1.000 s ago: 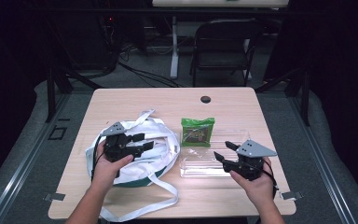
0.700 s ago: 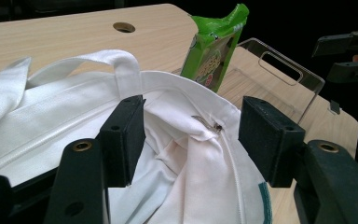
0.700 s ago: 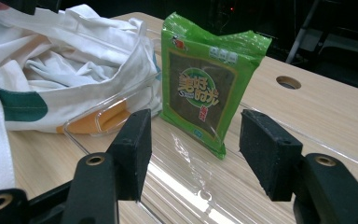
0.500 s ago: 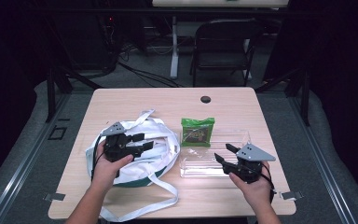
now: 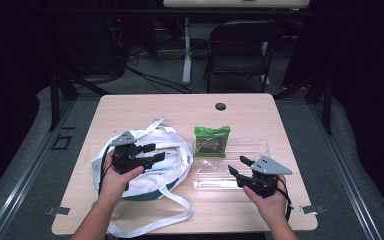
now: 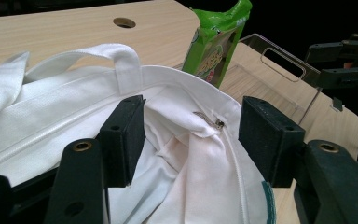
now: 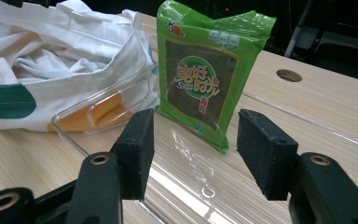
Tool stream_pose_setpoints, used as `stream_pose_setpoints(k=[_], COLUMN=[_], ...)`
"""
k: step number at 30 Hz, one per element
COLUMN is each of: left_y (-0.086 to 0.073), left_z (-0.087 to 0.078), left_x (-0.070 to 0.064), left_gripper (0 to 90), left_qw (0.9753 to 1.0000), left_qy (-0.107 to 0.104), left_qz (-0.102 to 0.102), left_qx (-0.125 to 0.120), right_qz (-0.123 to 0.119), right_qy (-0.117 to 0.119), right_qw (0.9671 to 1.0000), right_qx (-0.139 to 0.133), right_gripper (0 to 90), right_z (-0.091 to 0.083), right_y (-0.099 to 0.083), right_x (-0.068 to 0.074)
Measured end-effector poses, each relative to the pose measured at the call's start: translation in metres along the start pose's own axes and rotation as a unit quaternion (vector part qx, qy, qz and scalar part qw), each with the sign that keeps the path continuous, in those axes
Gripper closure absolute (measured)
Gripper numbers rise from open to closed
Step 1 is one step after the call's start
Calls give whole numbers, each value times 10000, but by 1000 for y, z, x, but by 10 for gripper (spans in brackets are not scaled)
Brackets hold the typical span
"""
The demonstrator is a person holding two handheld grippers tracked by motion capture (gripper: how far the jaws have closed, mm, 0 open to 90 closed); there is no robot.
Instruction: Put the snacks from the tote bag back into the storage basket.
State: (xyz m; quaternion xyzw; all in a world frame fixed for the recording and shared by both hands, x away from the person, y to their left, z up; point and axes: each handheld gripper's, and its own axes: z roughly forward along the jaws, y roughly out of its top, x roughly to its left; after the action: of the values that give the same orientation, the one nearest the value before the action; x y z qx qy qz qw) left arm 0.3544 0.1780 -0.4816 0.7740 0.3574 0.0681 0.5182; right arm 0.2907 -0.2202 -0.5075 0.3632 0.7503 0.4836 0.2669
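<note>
A white tote bag with long straps and a green patch lies crumpled on the left of the wooden table. My left gripper hovers open over it. In the left gripper view the open left gripper frames the bag's mouth and a small zipper pull. A green snack packet leans at the far end of a clear plastic tray. My right gripper is open at the tray's near right. In the right gripper view the open right gripper faces the packet across the tray.
A round cable hole sits near the table's far edge. A dark folding chair and cables stand behind the table. One bag strap trails to the near edge. The bag touches the tray's left end.
My right gripper has drawn back slightly toward the table's near edge. The left gripper, bag, packet and tray have stayed put.
</note>
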Motion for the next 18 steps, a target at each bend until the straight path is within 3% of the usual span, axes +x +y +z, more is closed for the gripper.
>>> stream_pose_setpoints(k=[9, 18], left_y=[-2, -2], left_z=[3, 3], left_x=[0, 0], left_gripper=[410, 409], left_qw=[10000, 10000], left_qy=[9, 10], left_qz=[-26, -24], left_qx=[31, 32], right_qz=[8, 14], right_qy=[123, 136], right_qw=[9998, 9998], right_qx=[180, 175], right_gripper=[463, 463], right_z=[6, 7], right_y=[-4, -5], right_x=[1, 3])
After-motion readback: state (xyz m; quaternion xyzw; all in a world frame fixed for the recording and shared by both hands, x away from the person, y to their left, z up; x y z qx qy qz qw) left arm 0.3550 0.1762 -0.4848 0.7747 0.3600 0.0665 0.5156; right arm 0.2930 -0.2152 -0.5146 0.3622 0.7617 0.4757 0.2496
